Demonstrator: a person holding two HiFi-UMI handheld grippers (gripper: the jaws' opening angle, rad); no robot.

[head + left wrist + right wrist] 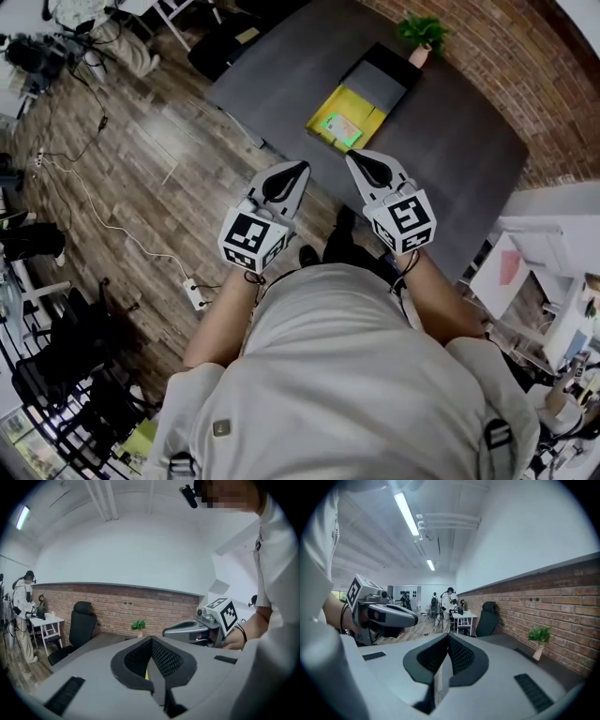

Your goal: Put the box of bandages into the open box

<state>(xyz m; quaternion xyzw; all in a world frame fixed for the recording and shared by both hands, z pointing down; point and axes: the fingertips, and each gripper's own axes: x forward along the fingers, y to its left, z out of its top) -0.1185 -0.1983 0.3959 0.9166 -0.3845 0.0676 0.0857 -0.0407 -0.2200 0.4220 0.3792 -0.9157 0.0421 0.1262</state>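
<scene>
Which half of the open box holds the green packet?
The yellow half, nearer the person, holds the green packet; the dark grey half toward the plant looks bare.

Head view steeply down at table (281,70), gripper views level, all sharing plant (423,32)

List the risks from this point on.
The left gripper and right gripper are shut and empty, held up off the table; reaching in closed would just shove things. The open box lies near the table's front edge and might slide off. The potted plant just behind it could topple.
</scene>
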